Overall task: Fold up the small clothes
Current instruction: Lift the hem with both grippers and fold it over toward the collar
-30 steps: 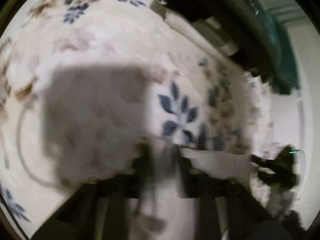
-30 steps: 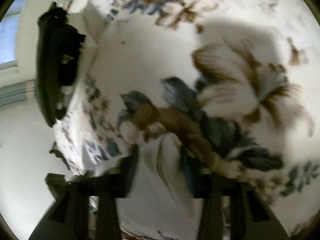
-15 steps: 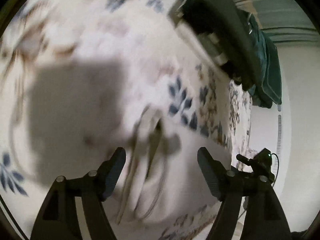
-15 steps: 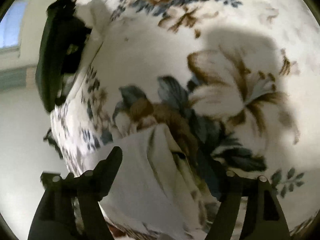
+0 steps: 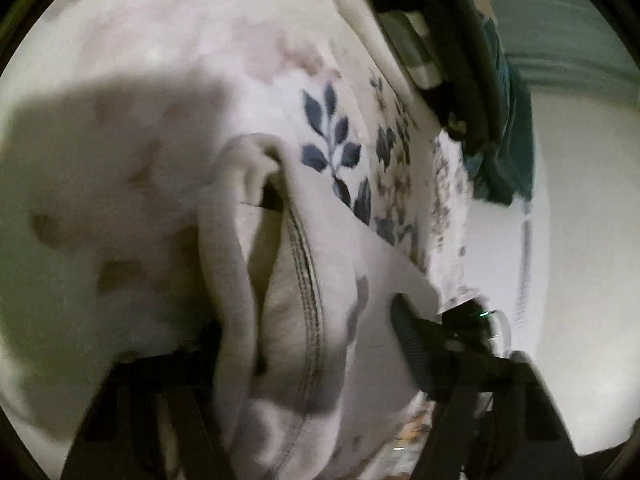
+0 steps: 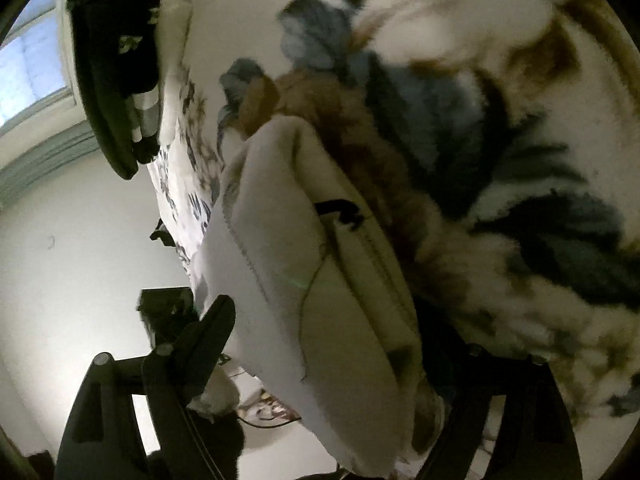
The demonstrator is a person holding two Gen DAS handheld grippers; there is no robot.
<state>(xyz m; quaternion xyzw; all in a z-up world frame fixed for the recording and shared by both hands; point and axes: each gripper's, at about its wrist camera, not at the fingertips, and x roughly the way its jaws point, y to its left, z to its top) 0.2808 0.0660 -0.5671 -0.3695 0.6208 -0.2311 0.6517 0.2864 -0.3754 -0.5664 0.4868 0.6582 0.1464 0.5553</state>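
Jaws of both grippers spread wide around a bunched cream garment (image 5: 304, 300) with grey stitched seams.

Cream plush blanket printed with blue and brown flowers (image 6: 460, 128), plain white wall (image 5: 580, 240), bright daylit window (image 6: 28, 68), grey-green curtain (image 5: 560, 40).

Both wrist cameras look down, very close, at the white garment (image 5: 304, 320) (image 6: 320, 280). They share it and the floral blanket (image 5: 332, 136) (image 6: 500, 160) beneath.
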